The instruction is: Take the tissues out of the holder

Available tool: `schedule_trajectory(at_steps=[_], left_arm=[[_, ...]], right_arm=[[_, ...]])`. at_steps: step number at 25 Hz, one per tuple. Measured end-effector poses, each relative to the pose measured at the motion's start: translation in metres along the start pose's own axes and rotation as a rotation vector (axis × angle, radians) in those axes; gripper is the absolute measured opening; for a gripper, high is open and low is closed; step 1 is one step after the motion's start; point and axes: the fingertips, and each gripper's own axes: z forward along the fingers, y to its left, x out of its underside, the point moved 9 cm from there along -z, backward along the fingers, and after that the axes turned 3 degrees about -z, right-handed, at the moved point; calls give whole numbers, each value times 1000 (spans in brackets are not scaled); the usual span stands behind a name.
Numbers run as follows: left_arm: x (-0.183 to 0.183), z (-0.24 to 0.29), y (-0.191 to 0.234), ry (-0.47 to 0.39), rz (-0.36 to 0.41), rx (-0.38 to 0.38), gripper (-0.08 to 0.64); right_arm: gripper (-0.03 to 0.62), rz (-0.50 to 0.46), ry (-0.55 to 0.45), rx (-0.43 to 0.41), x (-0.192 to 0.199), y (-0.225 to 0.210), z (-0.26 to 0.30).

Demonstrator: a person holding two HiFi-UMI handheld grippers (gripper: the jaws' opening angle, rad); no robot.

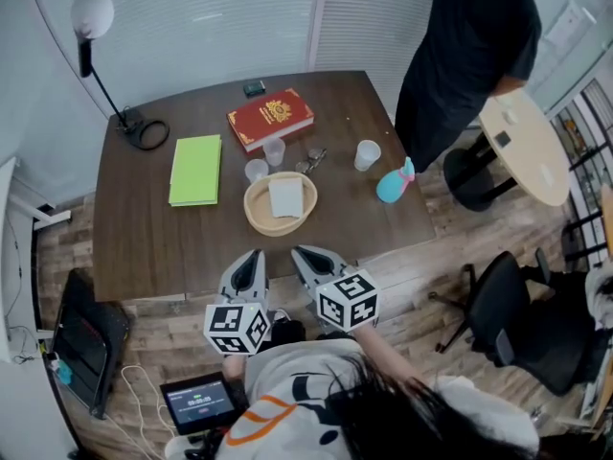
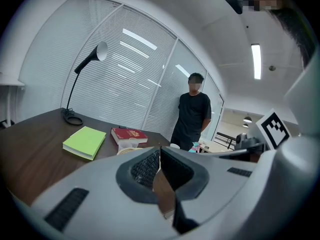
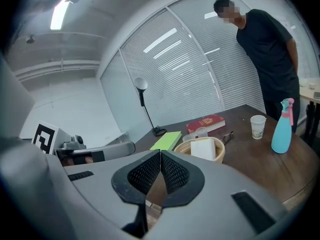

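Nothing has been taken out yet, as far as I can judge. The stack of white tissues (image 1: pixel 285 197) lies inside the round woven holder (image 1: pixel 251 215) at the middle of the head view, and neither tool touches it.

My left gripper (image 1: pixel 256 254) and right gripper (image 1: pixel 298 251) hang side by side at the lower centre, just off the near edge of the table and apart from the holder. In each gripper view the ribbed pads meet with nothing between them, so both are closed and empty. The whole job is left: reach in, open a tool, take the tissues and lift them clear.

The surface is a dark wooden table (image 1: pixel 144 228). On it are a green notebook (image 1: pixel 196 169) left of the holder, a red book (image 1: pixel 270 117) above it, a paper cup (image 1: pixel 366 154) and a teal spray bottle (image 1: pixel 395 184) to the right, and a desk lamp (image 1: pixel 93 15) at the upper left. The room has pale blinds (image 1: pixel 220 17) along the top and a wood-plank floor (image 1: pixel 421 286). A person in black (image 1: pixel 469 56) stands at the upper right by a small round table (image 1: pixel 527 147).
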Motion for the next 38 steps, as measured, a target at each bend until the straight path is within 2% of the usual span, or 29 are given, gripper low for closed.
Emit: schedule_trajectory(at_steps=[8,21,31,38], left_arm=[[-4,11,21,21,-5,45,5],[4,26,22,57,-46,84,5],[-6,48,37,41,-59,22,5],[-16,78,44,31,-67,-10,5]], right_arm=[[14,29,-8,54,-1,0,16],[14,45,18,114,-4,-14,12],[14,32,73,86,-15,-47,44],[14,-19,146,78,-25,-82,73]])
